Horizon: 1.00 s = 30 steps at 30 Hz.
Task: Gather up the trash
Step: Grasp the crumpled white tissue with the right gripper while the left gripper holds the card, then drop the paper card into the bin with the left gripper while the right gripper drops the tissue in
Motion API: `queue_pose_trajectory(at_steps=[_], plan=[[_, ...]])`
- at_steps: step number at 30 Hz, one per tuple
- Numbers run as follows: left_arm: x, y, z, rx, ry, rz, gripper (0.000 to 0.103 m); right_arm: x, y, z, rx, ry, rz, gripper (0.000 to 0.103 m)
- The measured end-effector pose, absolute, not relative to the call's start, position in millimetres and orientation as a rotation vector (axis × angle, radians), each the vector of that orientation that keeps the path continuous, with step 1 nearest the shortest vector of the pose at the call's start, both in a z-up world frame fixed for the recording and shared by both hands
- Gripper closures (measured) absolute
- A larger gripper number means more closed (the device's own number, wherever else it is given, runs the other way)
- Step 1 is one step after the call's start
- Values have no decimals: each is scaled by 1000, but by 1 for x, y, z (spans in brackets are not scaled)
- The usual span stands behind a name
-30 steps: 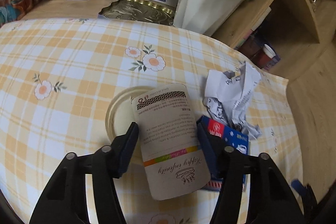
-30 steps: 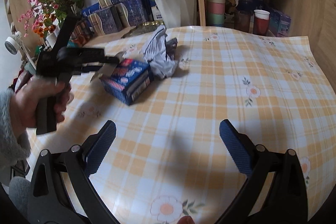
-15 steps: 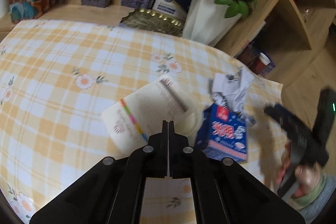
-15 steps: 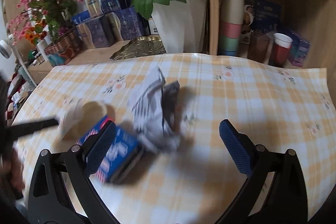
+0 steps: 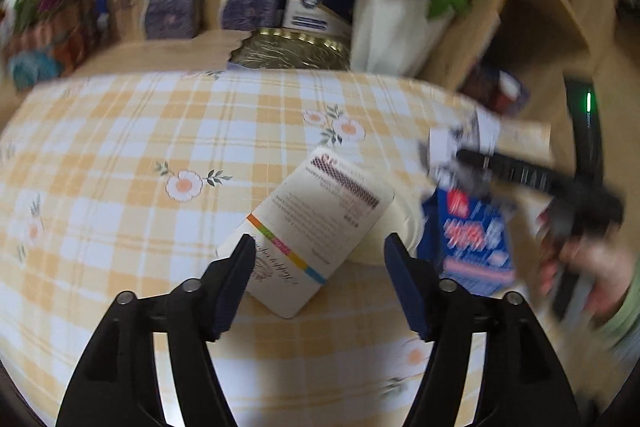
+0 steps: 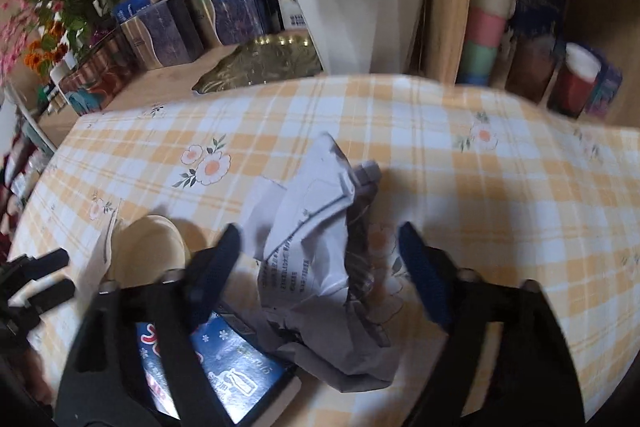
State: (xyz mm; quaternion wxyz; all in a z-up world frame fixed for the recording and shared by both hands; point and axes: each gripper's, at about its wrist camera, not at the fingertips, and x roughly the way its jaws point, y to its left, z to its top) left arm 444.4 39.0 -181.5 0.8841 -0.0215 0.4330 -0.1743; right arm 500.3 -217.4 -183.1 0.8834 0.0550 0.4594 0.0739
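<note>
- Since a second ago the right gripper (image 6: 320,251) has crossed the checked tablecloth (image 6: 500,187) and now straddles the crumpled paper (image 6: 320,251); its fingers are closing, pads not visibly pressing the paper.
- Left gripper (image 5: 318,267), clamped together half a second ago, is opening; the printed card (image 5: 316,227) lies between the spread fingers, not gripped, propped on a cream dish (image 5: 396,227).
- Only the left view shows the person's hand (image 5: 576,267) on the right gripper, at far right.
- Right view shows the blue box (image 6: 224,359) near-left of the paper, touching it, and stacked cups (image 6: 486,27) on the far shelf.
</note>
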Motion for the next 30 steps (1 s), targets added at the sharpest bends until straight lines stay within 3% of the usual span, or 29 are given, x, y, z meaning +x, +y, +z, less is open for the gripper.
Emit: queue_pose_trajectory(at_steps=[1, 10, 12, 13, 15, 18, 21, 30], plan=[[444, 35, -185, 10, 901, -370, 33, 498, -217, -183, 107, 955, 163, 62], [456, 23, -210, 204, 906, -363, 32, 455, -226, -158, 86, 844, 172, 65], [459, 27, -213, 209, 918, -351, 48, 446, -233, -151, 117, 830, 175, 65], [458, 30, -213, 208, 914, -352, 50, 441, -236, -148, 133, 823, 177, 65], [453, 32, -207, 220, 892, -364, 75, 430, -243, -140, 154, 802, 176, 65], [438, 32, -188, 278, 805, -333, 94, 410, -255, -126, 222, 773, 166, 65], [425, 49, -166, 194, 766, -334, 99, 384, -265, -116, 306, 752, 184, 65], [372, 90, -125, -70, 832, -399, 99, 313, -273, -103, 395, 740, 208, 65]])
